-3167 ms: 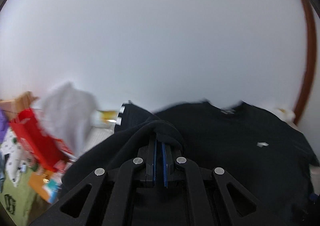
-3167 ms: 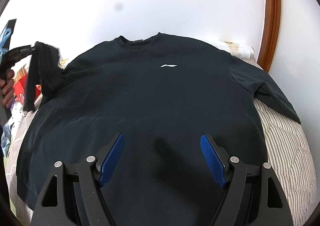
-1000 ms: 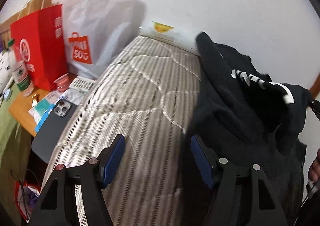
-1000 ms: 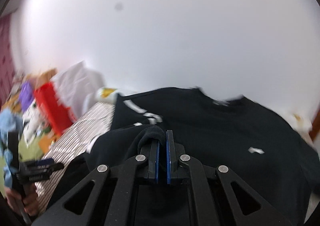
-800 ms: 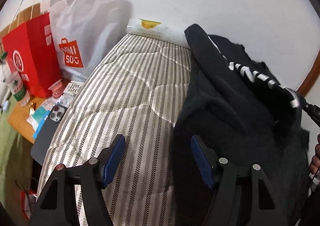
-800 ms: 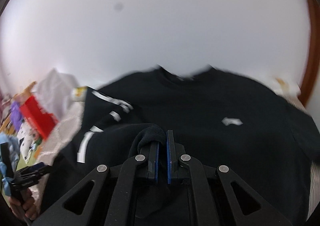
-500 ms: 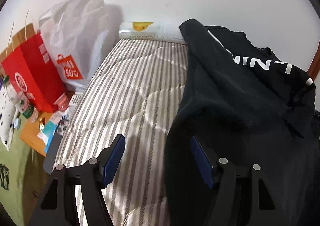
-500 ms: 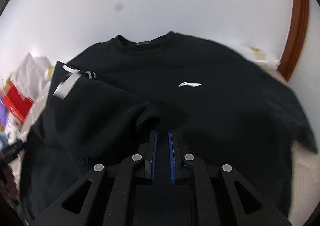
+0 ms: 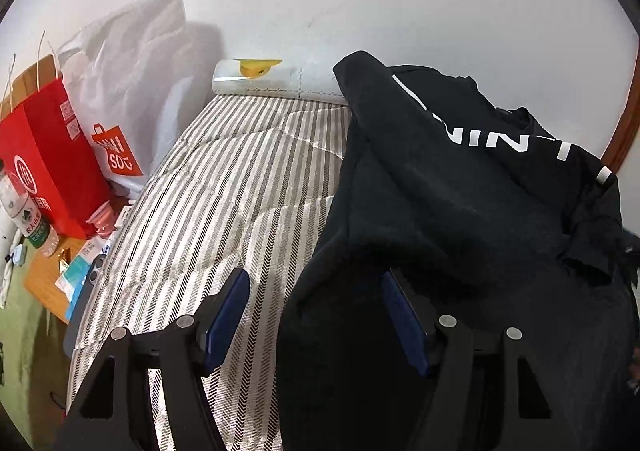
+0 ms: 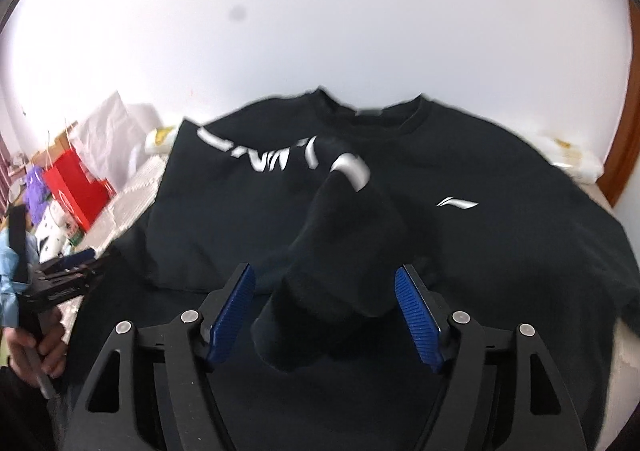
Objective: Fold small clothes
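Note:
A black sweatshirt with a small white chest logo lies spread on the striped mattress. Its left sleeve, printed with white letters, is folded in across the chest. The cuff lies loose between the blue pads of my right gripper. That gripper's jaws are opening and neither pad presses on the cloth. My left gripper stands open over the sweatshirt's left edge, one finger above the mattress and the other above the cloth, gripping nothing. In the right wrist view the left gripper is at the far left.
Left of the bed stand a red paper bag and a white shopping bag. A bottle and a phone lie on a low wooden table. A white roll lies against the wall. A brown wooden frame curves along the right.
My right gripper went from shut on the sleeve cuff to open, sinking toward the sweatshirt. The sleeve now drapes across the chest. The left gripper drifted sideways, still open.

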A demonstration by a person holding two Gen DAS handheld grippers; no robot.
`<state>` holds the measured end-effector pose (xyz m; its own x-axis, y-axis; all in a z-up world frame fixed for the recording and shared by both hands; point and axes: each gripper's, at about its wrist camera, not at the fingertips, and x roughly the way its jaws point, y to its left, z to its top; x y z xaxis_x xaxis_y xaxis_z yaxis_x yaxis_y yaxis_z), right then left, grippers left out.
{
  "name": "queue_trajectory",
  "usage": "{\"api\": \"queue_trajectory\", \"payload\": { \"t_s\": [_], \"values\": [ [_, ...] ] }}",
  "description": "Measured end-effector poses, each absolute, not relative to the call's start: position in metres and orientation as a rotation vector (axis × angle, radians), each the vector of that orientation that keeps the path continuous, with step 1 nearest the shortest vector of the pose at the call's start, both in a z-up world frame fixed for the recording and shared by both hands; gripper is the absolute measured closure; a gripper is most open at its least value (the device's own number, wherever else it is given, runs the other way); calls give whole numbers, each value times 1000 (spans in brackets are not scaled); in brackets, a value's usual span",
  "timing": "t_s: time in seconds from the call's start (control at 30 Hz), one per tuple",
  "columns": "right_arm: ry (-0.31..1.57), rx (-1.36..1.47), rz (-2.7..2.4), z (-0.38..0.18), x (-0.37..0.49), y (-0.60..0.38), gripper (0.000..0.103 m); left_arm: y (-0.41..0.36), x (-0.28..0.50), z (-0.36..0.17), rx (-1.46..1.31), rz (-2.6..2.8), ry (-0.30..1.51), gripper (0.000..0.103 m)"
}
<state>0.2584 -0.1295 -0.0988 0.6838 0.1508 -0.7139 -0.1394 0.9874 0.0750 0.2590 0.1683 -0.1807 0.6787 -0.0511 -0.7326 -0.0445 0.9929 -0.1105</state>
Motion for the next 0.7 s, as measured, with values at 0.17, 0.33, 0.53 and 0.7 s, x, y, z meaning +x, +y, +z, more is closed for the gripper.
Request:
{"api": "queue_trajectory", "payload": {
  "t_s": [0.17, 0.33, 0.53, 0.7],
  "values": [
    [823, -59, 76, -128, 273, -116, 34, 161, 263, -186, -90, -11, 845, 35],
    [836, 7, 52, -127, 282, -142, 94, 161, 264, -187, -80, 1, 858, 35],
    [790, 237, 113, -70, 295, -219, 95, 162, 265, -189, -79, -2, 869, 35],
    [814, 371, 50, -65, 313, -281, 90, 161, 265, -190, -71, -1, 869, 34]
  ]
}}
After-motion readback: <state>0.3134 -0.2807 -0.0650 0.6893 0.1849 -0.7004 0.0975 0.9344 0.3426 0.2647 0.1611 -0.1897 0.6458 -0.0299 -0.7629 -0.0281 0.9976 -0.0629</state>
